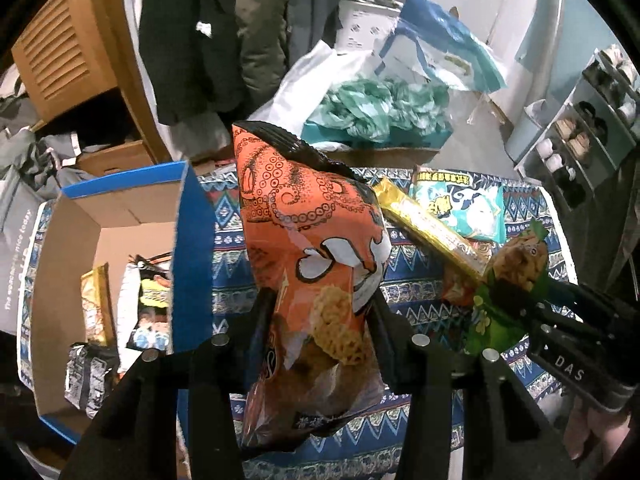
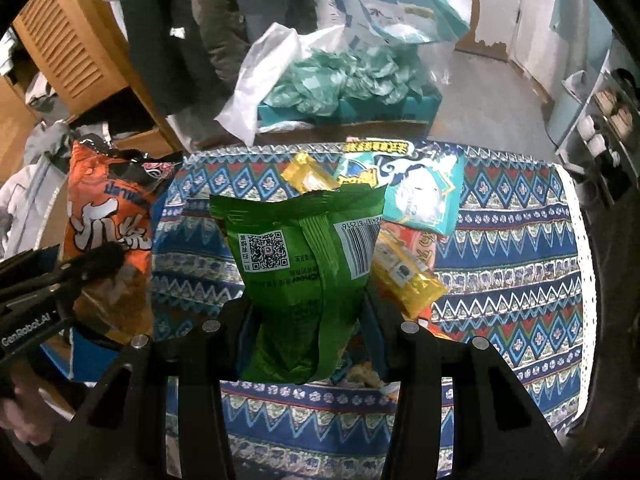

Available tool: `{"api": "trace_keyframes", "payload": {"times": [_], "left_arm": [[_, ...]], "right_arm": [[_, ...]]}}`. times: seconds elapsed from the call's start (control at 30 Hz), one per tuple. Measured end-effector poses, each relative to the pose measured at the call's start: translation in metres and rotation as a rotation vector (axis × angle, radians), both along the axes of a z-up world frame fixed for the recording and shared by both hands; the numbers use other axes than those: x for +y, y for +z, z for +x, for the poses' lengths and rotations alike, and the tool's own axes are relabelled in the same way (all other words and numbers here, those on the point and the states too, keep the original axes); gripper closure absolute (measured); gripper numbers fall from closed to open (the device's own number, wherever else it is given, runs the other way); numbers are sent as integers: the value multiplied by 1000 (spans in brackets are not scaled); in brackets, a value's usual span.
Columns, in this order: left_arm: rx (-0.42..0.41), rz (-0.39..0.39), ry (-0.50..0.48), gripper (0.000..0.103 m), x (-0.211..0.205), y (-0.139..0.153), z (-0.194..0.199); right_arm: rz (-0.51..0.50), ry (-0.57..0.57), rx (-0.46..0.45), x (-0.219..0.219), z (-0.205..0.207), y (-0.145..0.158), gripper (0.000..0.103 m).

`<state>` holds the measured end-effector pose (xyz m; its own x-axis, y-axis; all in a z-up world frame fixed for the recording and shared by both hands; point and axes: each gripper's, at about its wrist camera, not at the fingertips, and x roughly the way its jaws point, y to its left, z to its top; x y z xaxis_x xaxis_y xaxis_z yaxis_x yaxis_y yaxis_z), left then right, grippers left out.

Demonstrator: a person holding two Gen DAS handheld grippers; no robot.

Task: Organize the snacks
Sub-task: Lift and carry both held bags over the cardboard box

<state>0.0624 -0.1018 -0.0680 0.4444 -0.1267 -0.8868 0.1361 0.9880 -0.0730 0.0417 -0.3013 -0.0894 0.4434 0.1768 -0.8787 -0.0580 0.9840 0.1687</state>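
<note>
Left wrist view: orange snack bag point(image 1: 308, 264) apparently clamped between jaws.

This looks like a lived-in room of a home, cluttered and informal; dark coats point(image 1: 208, 36) hang at the back beside a wooden cabinet with a louvred door point(image 1: 64, 52); a shoe rack point(image 1: 588, 120) with pairs of shoes stands at the right edge; a desk is covered with a patterned blue cloth point(image 2: 508, 248); cardboard boxes and plastic bags point(image 2: 340, 76) sit on the floor behind it; the wall by the door shows what may be peeling paint point(image 2: 480, 12), though the fisheye blurs it.
</note>
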Motion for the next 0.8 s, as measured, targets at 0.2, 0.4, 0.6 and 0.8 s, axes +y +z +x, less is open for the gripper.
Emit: {"api": "trace_keyframes", "payload": {"times": [0.2,0.4,0.6,0.8], "left_arm": [[-49,15,-9,56,9,13,-15],[-76,-1,-1,56,20,22,-23],[-94,-8,11,56,35,27,-31],[-104,-18,43,56,57,31,-37]], "right_arm": [[3,22,-33,13,-3,15,58],[5,63,-62,32,-5,29,58],[1,100,-78,54,-8,37,58],[6,139,-92,78,-6,47,58]]}}
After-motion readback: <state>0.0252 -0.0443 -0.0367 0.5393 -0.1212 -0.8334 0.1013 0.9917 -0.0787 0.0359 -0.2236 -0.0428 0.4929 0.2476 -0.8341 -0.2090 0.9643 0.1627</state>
